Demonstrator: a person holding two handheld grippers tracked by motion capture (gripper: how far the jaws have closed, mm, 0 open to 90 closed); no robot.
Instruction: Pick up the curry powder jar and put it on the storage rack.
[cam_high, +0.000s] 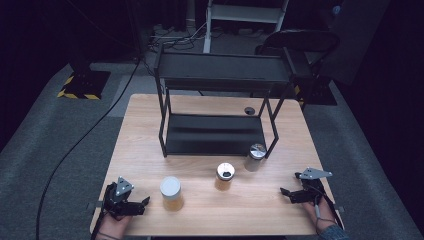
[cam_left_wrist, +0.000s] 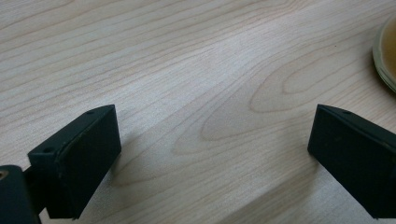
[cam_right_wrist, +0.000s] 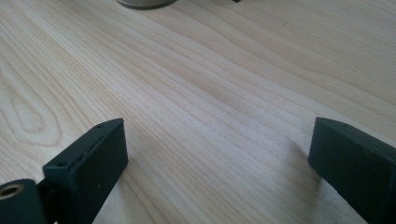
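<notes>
Three jars stand on the wooden table (cam_high: 150, 150). A white-lidded jar (cam_high: 171, 193) of amber stuff is nearest the front left. A second amber jar (cam_high: 224, 176) with a silver top stands in the middle. A grey jar (cam_high: 255, 157) with a shiny lid sits by the rack's front right leg. My left gripper (cam_high: 146, 201) rests low at the front left, open, jaws wide over bare wood (cam_left_wrist: 210, 130); the white-lidded jar's base (cam_left_wrist: 386, 56) shows at the right edge. My right gripper (cam_high: 283, 191) lies at the front right, open, nothing between its jaws (cam_right_wrist: 219, 140); a jar's base (cam_right_wrist: 144, 3) peeks at the top.
A black two-tier metal rack (cam_high: 215, 107) stands on the back half of the table. A round cable hole (cam_high: 249, 110) lies behind it. A cable (cam_high: 80, 145) trails over the grey floor at the left. A black chair (cam_high: 300, 42) stands behind the table.
</notes>
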